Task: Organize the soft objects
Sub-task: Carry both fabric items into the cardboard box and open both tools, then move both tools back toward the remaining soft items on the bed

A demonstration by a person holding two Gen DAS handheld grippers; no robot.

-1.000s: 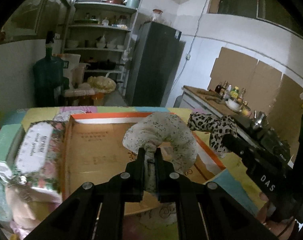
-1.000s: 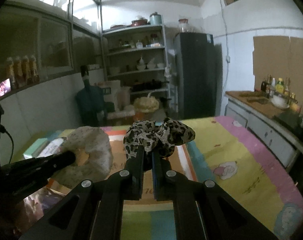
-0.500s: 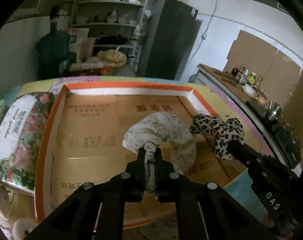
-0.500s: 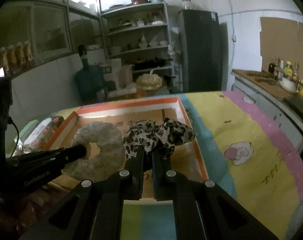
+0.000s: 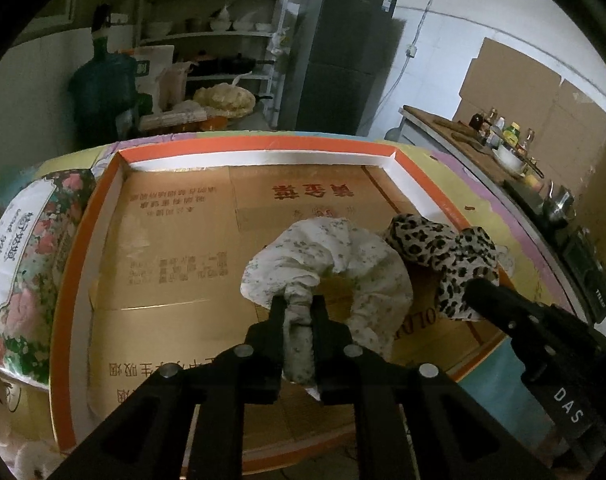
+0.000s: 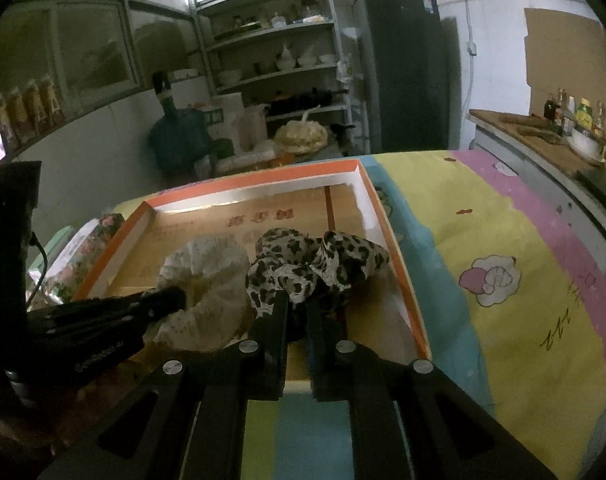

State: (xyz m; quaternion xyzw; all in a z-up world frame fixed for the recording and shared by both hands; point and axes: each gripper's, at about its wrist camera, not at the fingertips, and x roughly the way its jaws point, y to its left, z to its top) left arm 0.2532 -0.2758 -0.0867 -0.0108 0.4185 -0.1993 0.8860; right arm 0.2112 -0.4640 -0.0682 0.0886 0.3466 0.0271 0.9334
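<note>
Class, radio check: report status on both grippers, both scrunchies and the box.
Left gripper shut on white scrunchie. Right gripper shut on leopard scrunchie. Both over the box, side by side. Nothing in the way.

Leopard scrunchie (image 5: 439,256) — white floral scrunchie (image 5: 331,264).

Dim indoor light is falling from upper left, brightening the white wall behind the refrigerator (image 5: 339,52). Fisheye distortion is bending lines and blackening corners. Left of the refrigerator (image 6: 407,72), windows are glaring; shelves are showing grain.
</note>
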